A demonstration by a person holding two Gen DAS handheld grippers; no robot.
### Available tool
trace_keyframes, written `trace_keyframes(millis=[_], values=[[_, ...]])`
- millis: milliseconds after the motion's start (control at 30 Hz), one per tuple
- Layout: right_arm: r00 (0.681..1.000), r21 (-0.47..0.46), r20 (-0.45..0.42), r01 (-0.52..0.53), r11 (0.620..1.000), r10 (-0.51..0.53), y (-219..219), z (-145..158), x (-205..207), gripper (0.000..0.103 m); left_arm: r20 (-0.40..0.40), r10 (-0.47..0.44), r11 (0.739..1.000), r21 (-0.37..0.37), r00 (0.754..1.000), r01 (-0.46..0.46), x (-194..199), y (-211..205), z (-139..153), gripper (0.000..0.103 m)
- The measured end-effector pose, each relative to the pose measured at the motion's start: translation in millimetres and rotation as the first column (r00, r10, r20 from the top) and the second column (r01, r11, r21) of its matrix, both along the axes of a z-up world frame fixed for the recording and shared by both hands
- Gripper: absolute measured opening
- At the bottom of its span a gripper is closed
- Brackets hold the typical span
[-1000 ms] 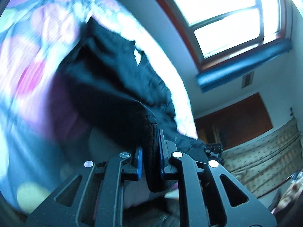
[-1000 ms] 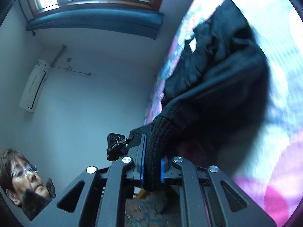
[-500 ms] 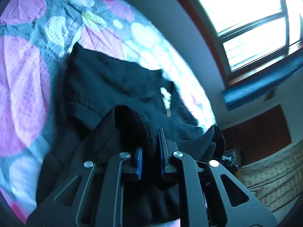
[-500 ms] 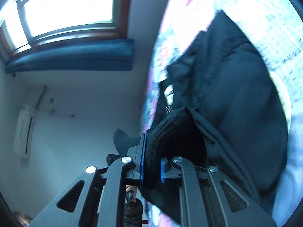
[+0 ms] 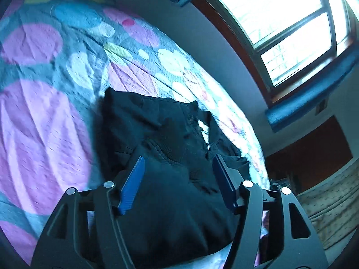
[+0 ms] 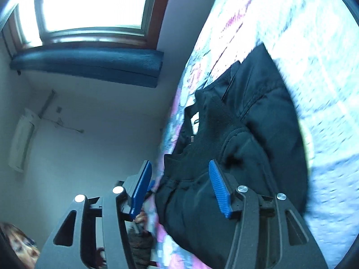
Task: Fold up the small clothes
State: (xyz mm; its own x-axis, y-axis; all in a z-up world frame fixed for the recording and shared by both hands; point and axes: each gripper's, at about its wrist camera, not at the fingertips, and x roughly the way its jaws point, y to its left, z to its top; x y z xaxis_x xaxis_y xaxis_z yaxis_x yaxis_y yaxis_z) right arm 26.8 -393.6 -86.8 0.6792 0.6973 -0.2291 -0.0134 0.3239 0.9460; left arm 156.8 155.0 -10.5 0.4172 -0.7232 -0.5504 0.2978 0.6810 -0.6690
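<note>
A black garment (image 5: 170, 148) lies folded over itself on the dotted bedspread (image 5: 40, 121), its ribbed collar and white label toward the far side. My left gripper (image 5: 177, 163) hovers over its near edge with jaws opening; cloth lies between the blue pads (image 5: 132, 186) but they do not press it. In the right wrist view the same garment (image 6: 258, 121) lies on the bed. My right gripper (image 6: 179, 170) is also opening over the ribbed hem, its pads (image 6: 218, 188) clear of the cloth.
The bed (image 6: 314, 44) runs along a white wall under a bright window (image 5: 285, 24) with a blue valance (image 6: 89, 65). An air conditioner (image 6: 21, 139) hangs on the wall. A person (image 6: 20, 248) is at the lower left of the right wrist view.
Both grippers carried the ribbed hem across and laid it onto the garment, then let go. Their jaws went from shut on the hem to standing apart.
</note>
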Motion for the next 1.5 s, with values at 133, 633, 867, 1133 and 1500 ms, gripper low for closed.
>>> trace_keyframes(millis=[133,633,867,1133,1500], values=[[1.0,-0.144,0.0,0.015,0.989,-0.015,-6,10,6,0.055,0.055,-0.057,0.994,0.101,0.997,0.051,9,-14,4,0.061],[0.996,-0.441,-0.04,-0.087,0.893,0.078,5,11,63,0.055,-0.013,-0.283,0.87,0.417,0.959,0.262,68,-92,-25,0.065],[0.992,-0.486,-0.043,-0.126,0.865,0.121,13,10,74,0.055,-0.006,-0.29,0.858,0.441,0.957,0.263,69,-98,-29,0.052],[0.989,-0.589,-0.045,-0.142,0.795,0.144,27,16,84,0.054,0.039,-0.267,0.828,0.52,0.963,0.209,62,-100,-31,0.035],[0.995,-0.687,-0.047,-0.092,0.721,0.083,37,29,85,0.01,0.1,-0.215,0.825,0.551,0.972,0.126,51,-102,-24,0.011]])
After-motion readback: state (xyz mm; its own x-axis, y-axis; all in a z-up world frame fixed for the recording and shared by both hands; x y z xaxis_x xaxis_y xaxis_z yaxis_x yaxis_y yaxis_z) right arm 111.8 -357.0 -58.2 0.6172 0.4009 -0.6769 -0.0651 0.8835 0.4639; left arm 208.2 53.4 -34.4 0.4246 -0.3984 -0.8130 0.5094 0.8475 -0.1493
